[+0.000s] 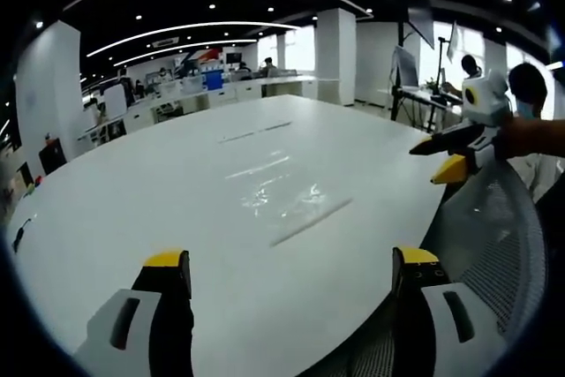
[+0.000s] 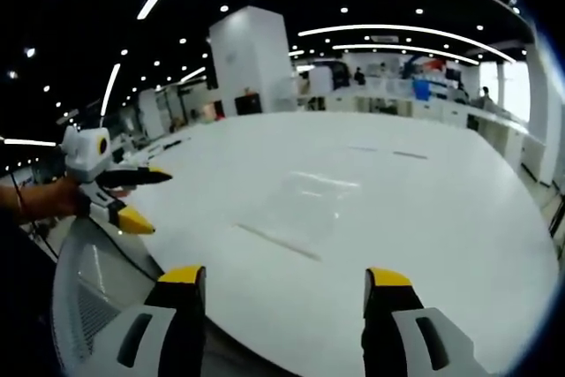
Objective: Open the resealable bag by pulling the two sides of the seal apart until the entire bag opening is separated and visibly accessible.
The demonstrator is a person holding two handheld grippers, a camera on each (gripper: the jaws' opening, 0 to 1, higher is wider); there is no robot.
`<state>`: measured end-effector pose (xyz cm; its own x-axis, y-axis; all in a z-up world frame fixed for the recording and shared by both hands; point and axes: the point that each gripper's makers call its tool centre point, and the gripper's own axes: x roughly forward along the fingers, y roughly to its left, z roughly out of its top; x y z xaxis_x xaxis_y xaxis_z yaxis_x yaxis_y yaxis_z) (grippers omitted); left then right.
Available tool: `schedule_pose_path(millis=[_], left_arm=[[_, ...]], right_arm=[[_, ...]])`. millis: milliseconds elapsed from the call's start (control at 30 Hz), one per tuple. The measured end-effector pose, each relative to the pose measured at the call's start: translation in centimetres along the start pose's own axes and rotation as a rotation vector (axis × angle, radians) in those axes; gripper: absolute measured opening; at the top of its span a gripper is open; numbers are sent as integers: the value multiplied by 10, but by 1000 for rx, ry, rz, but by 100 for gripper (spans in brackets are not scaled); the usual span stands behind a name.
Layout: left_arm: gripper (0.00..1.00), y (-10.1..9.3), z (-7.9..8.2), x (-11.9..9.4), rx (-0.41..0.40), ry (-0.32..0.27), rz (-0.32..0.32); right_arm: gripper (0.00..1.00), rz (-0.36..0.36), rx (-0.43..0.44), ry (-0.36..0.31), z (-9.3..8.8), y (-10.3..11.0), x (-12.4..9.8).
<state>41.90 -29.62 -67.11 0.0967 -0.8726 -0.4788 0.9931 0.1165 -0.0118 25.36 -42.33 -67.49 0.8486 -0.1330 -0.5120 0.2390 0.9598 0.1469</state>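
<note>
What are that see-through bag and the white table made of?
The bag looks like thin clear plastic film: the table shows through it and it glints in wrinkles. The table seems a smooth white laminate or painted board with a satin sheen, though the exact material is unclear.

place: open-plan office | table [image 1: 177,183]: large, white, rounded edge | desks [image 1: 221,90] with seated people beyond its far edge | white columns [image 2: 252,59] | ceiling light strips [image 2: 388,33] | mesh chair [image 1: 503,245]
</note>
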Motion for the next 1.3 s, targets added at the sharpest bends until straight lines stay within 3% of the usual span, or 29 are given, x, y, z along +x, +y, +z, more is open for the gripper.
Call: schedule_pose_path(millis=[567,967,1300], left_arm=[[91,2,1,1,-37,-10,-2],[88,-3,-6,3,40,34,-4],[88,-2,-2,1,3,11,-8]], right_arm=[[72,-7,12,1,0,-1,-1],[72,-19,30,-8,1,-4,-2],[71,-15,45,-11,1,-5,-2]])
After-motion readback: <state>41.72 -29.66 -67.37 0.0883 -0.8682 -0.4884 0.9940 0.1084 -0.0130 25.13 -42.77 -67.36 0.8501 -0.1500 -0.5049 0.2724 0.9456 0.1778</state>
